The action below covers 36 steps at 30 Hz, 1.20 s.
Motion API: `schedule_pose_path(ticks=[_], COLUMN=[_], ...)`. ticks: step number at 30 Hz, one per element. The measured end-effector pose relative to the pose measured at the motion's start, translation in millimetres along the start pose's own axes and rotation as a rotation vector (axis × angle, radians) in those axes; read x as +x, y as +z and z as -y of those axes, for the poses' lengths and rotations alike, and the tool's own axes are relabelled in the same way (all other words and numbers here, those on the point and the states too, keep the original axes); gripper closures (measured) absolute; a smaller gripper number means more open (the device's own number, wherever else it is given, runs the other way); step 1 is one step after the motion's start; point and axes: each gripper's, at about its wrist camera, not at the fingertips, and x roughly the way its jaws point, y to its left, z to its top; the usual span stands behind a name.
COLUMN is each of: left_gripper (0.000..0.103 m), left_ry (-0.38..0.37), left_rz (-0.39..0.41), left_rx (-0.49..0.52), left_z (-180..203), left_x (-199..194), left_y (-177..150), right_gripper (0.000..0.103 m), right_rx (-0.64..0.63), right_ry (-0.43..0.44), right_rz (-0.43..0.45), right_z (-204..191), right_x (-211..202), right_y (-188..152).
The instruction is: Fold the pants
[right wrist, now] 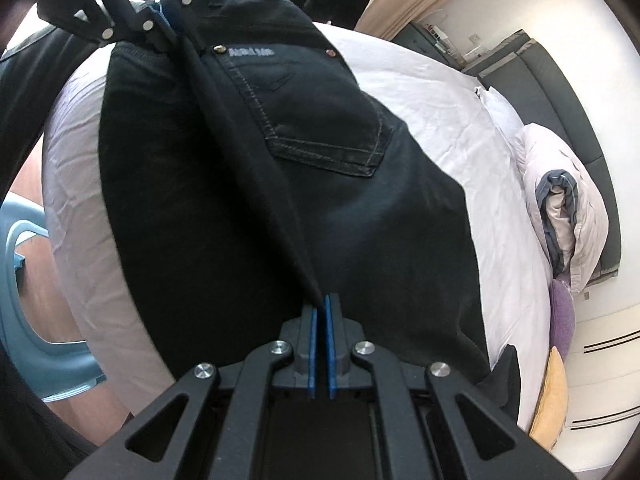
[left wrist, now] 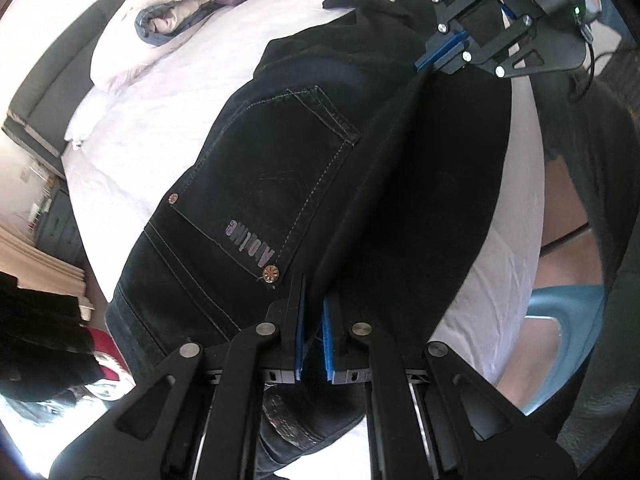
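Your left gripper [left wrist: 312, 312] and right gripper [right wrist: 321, 308] each have their blue fingers [right wrist: 329, 344] clamped on the raised fold edge of the black pants [left wrist: 260, 168], which lie pocket-up across the white bed [left wrist: 160, 120], near its folded duvet [right wrist: 568, 216].

A white-sheeted bed [right wrist: 432, 92] carries black pants [right wrist: 360, 216], a rolled duvet [right wrist: 568, 208] (pale, grey-lined) and cushions.

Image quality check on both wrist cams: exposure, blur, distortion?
Left wrist view: heavy fisheye bending, white bed sheet near blown out, black pants underexposed though pocket stitching reads sharp, bottom-left corner glares. Right wrist view: same curvature, pants dark with little fold detail, pocket logo soft, wall bright.
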Motion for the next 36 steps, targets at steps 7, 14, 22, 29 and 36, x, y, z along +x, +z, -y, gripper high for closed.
schedule_pose_path(ticks=[7,14,22,29,36], left_gripper=[0.097,0.097,0.097,0.097,0.097], left_ry=[0.013,-0.013,-0.019,-0.02,-0.021], left_rz=[0.029,0.054,0.061,0.066,0.076], left_rx=[-0.006,0.05,0.075,0.112,0.112], left_z=[13.6,11.8,10.2,15.2,11.6], left_x=[5.8,-3.0,-2.0,0.2,4.9], left_y=[-9.2,-19.1,-26.5,-30.7,-31.3], right_gripper=[0.099,0.099,0.099,0.099,0.099], right_rx=[0.0,0.016,-0.012,-0.01,-0.009], right_ry=[-0.014,-0.006,-0.013,-0.009,-0.023], right_rz=[-0.012,-0.015,-0.021,-0.026,-0.03], right_z=[-3.0,-18.5,-27.1,-32.5,-36.9], right_x=[-7.8,-14.1,-22.5,-26.1,-28.3], right_y=[-4.3,-10.4,-11.8,-14.2,-13.8])
